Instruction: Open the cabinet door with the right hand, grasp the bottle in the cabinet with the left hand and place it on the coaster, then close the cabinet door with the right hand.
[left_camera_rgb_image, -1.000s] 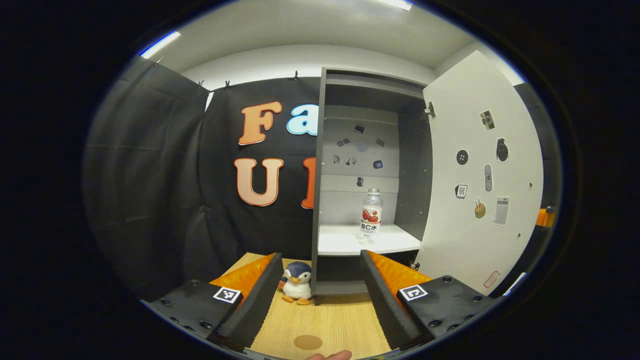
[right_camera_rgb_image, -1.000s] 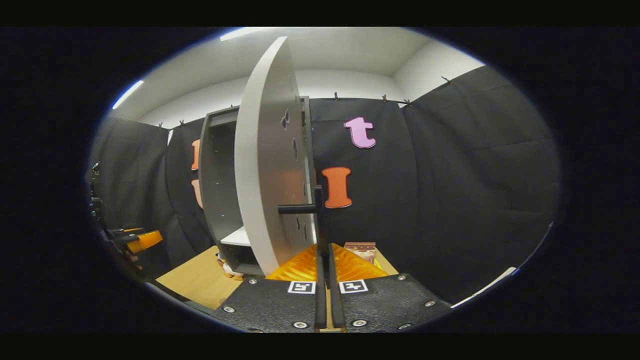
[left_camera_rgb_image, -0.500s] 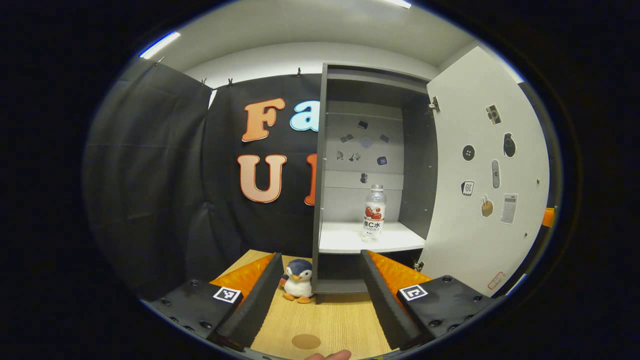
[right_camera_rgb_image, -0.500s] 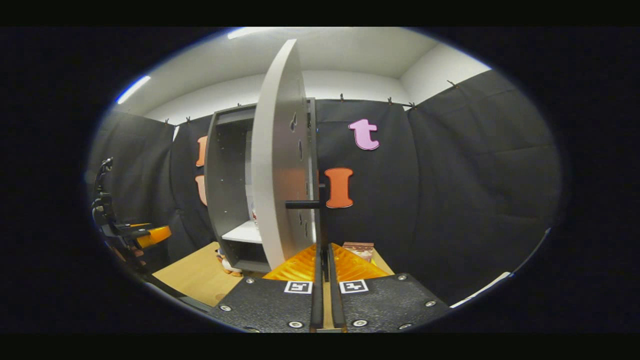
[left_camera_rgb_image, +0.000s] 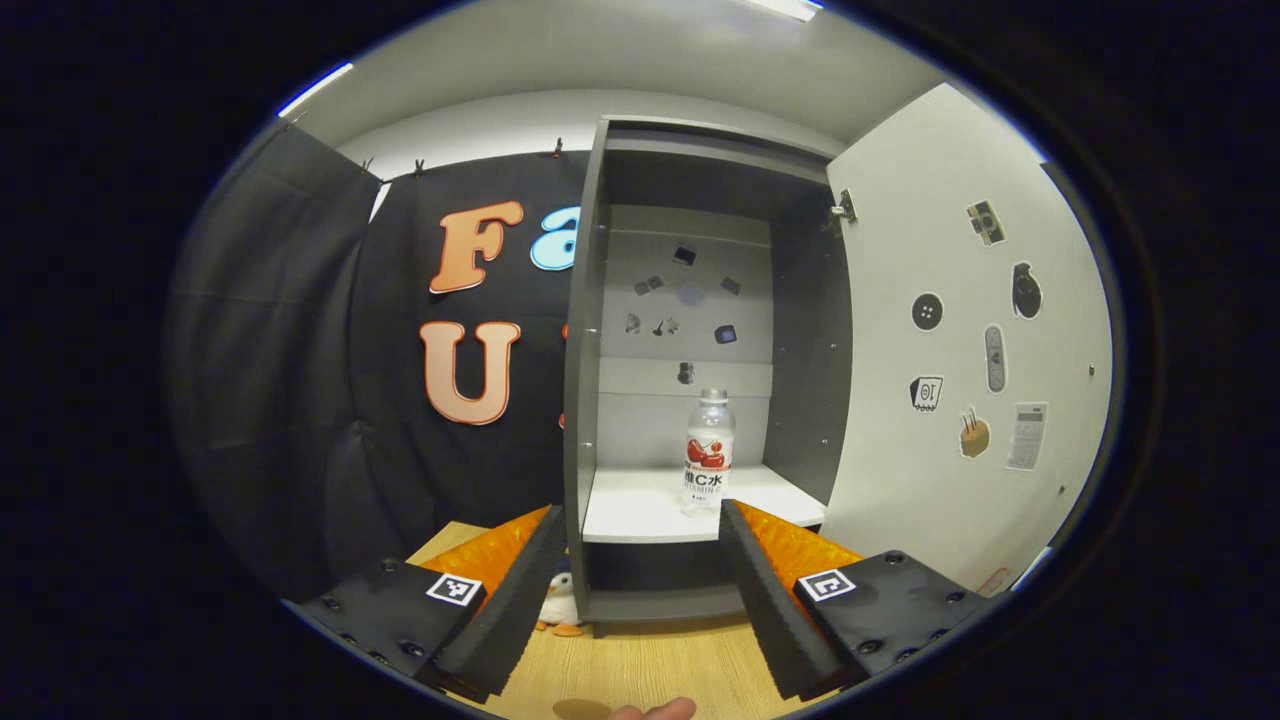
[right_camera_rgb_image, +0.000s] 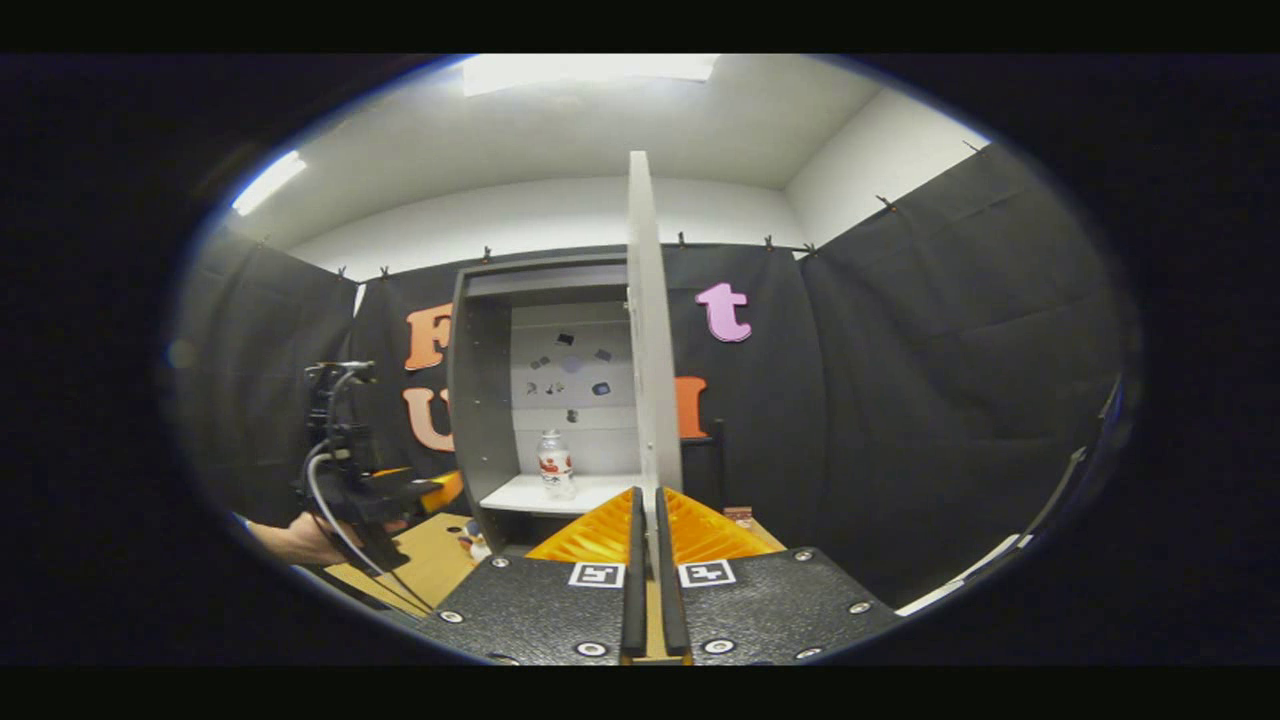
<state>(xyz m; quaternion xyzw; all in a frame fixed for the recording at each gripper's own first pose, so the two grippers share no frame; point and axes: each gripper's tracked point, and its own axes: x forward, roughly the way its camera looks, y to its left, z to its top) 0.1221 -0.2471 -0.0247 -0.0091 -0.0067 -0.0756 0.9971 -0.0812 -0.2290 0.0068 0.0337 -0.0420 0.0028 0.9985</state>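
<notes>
Cabinet (left_camera_rgb_image: 700, 300) on bench (left_camera_rgb_image: 640, 670), door (left_camera_rgb_image: 960, 330) swung wide (seen edge-on in the right gripper view), bottle (left_camera_rgb_image: 708, 450) upright on its shelf (left_camera_rgb_image: 640, 510); left claw (left_camera_rgb_image: 640, 590) spread open short of the shelf, right claw (right_camera_rgb_image: 648, 560) closed near the door's edge.

Left gripper view: low over the table (left_camera_rgb_image: 640, 670), facing straight into the open cabinet (left_camera_rgb_image: 585, 330), fairly near; right gripper view: farther back and to the right, looking edge-on along the open door (right_camera_rgb_image: 652, 340), near it; both share the cabinet interior, the bottle (left_camera_rgb_image: 707, 452) on its shelf (left_camera_rgb_image: 640, 510), and the door.
</notes>
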